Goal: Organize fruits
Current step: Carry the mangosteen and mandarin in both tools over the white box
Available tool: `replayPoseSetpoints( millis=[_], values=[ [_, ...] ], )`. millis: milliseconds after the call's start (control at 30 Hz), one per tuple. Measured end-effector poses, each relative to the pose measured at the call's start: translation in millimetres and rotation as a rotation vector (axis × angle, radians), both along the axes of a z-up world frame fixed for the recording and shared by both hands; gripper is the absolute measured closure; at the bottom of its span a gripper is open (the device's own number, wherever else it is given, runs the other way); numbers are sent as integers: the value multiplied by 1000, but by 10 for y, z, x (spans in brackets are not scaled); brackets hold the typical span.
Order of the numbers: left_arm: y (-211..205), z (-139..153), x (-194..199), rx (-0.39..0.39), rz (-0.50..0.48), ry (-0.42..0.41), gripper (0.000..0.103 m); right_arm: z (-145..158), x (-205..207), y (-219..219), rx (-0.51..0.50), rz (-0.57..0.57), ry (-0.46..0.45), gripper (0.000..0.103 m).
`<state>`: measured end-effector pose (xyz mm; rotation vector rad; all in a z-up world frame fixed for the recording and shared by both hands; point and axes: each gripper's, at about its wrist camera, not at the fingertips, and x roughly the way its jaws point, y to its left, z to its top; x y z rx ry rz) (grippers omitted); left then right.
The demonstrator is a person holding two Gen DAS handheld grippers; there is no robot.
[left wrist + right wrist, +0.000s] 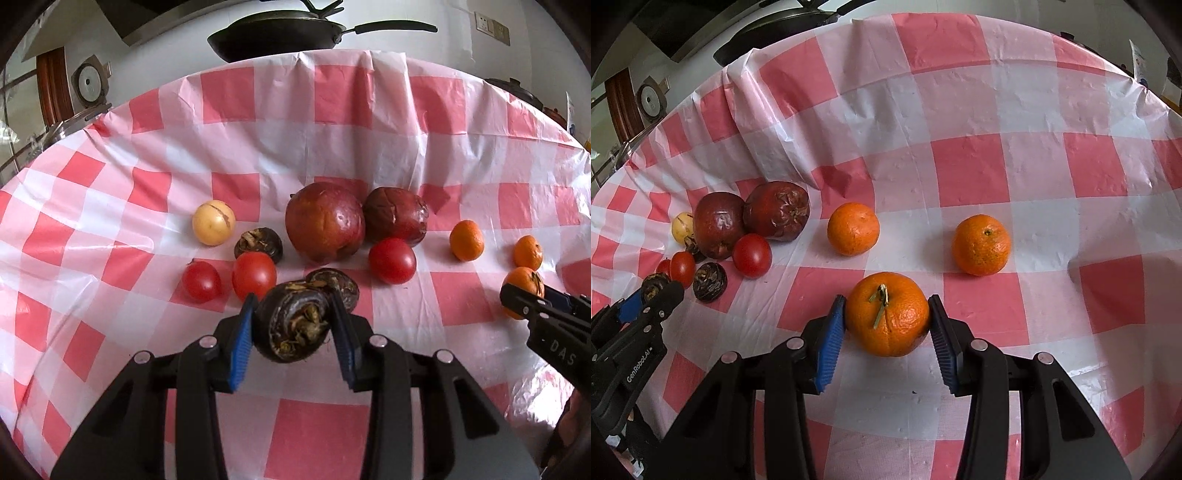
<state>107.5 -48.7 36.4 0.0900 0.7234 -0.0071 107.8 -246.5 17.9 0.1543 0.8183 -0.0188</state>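
Wide open checked counter (1015,110) behind the fruit, nothing on it. Left side is crowded: two pomegranates (325,221) touching, tomatoes (254,275) and dark water chestnuts (258,243) packed just beside them, barely a gap. On the right, two tangerines (853,229) sit well apart, with a clear lane between them. Near counter edge is free too.

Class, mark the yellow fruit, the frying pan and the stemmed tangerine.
yellow fruit (213,222), left wrist view, middle of skin.
frying pan (275,35), left wrist view, side wall.
stemmed tangerine (887,325), right wrist view, peel below stem.
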Motion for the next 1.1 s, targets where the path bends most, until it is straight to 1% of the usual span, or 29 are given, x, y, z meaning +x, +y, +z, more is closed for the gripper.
replayPoseSetpoints(
  millis=[267,467,600,733,867,1033,1100],
  values=[
    [-17,5,22,1,-1,0,64,-11,-19,1,-4,-5,-7,59],
    [2,39,-20,-4,3,-8,64,21,-62,21,-14,-6,-30,59],
    [77,98,-124,-14,18,-27,64,50,-118,86,-32,-1,-48,59],
    [216,134,-277,-32,39,-30,64,67,-211,213,-31,16,-48,59],
    [385,203,-477,-37,68,-50,64,203,-452,434,-15,62,-74,59],
    [691,330,-864,-52,118,-86,64,432,-911,733,18,113,-130,59],
    [800,375,-1063,-44,141,-119,64,489,-1120,839,37,131,-146,59]
  ],
)
